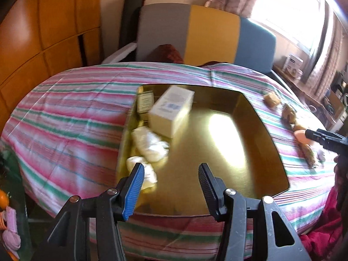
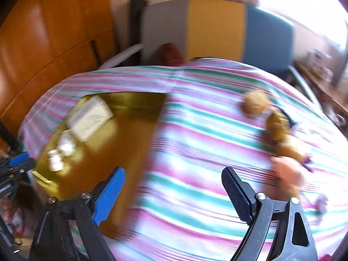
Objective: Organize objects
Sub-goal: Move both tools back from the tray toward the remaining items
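A shiny gold tray lies on a striped bed cover. In it are a cream box, a small green-labelled box, and white rolled bundles. My left gripper is open and empty above the tray's near edge. My right gripper is open and empty over the bed cover, right of the tray. Loose items lie right of the tray: a tan lump, a brownish piece and a peach-coloured object. The right wrist view is blurred.
A grey, yellow and blue headboard stands behind the bed. Orange wooden cabinets are at the left. A cluttered side table stands by the bright window at the right. Red fabric hangs at the bed's near right.
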